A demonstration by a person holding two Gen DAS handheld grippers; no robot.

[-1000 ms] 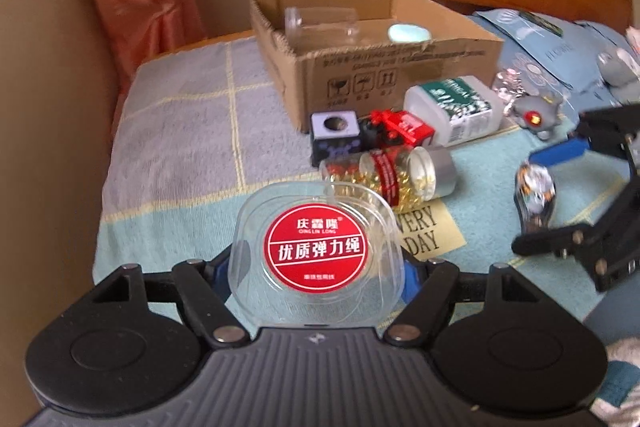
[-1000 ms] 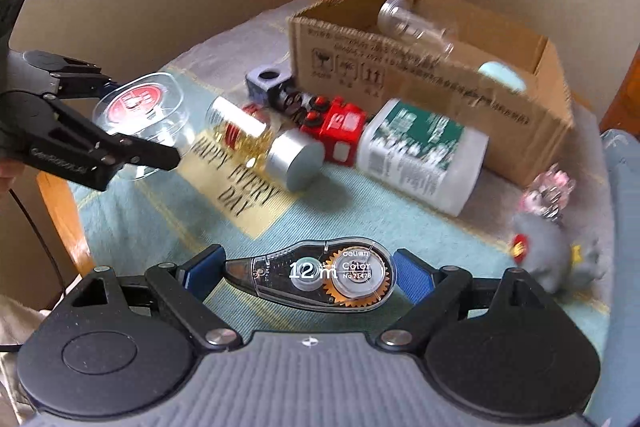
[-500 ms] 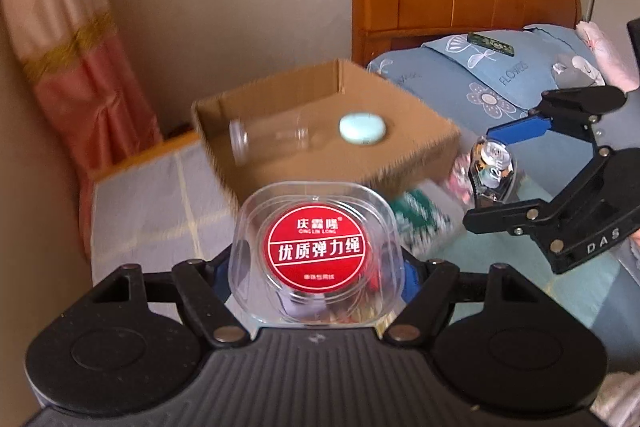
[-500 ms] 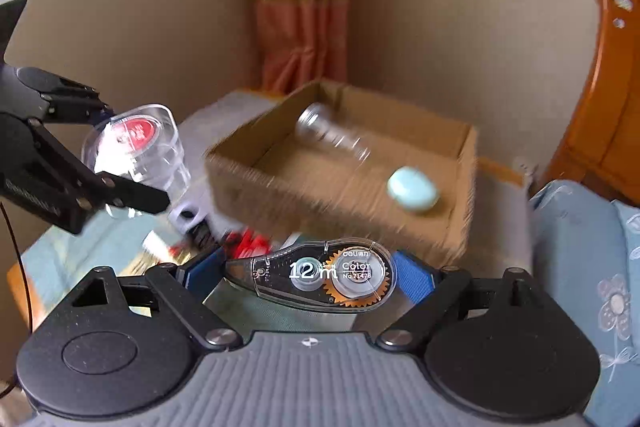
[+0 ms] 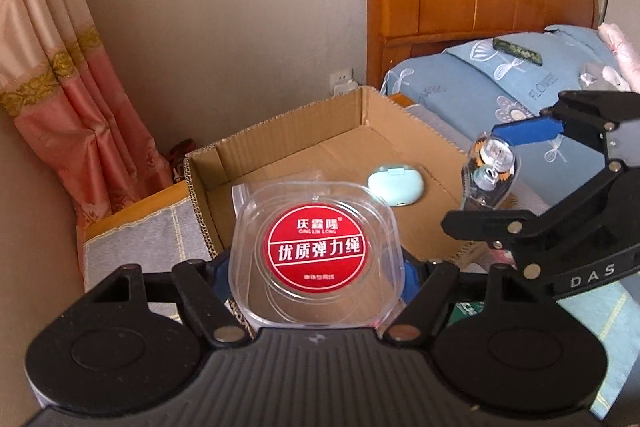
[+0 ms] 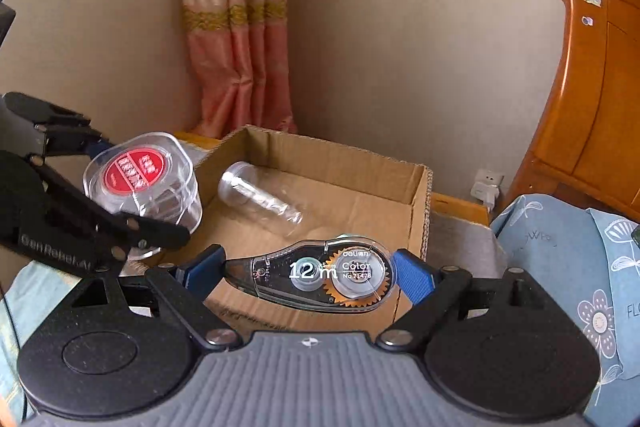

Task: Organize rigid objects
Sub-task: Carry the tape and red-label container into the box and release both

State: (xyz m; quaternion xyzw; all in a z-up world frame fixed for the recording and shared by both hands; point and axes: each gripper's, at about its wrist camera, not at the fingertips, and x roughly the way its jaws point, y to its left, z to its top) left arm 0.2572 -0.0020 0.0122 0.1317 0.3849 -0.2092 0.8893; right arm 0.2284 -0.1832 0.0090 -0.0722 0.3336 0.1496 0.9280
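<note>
Left hand-held gripper (image 5: 316, 267): blue pads half-closed on a clear, rounded-square plastic case (image 5: 316, 255) with a glossy red round label, held over the near wall of the cardboard box (image 5: 280, 131). Right hand-held gripper (image 6: 308, 273): jaws wide, pads pressing both ends of a teardrop-shaped transparent correction-tape dispenser (image 6: 316, 275) showing a toothed orange gear, also above the box. Box: open-topped corrugated card with fluted edges, standing on a bench under grey woven cloth (image 5: 144, 247). Inside lie a clear cylindrical jar (image 6: 260, 197) on its side and a smooth pale-green oval case (image 5: 396, 185).
</note>
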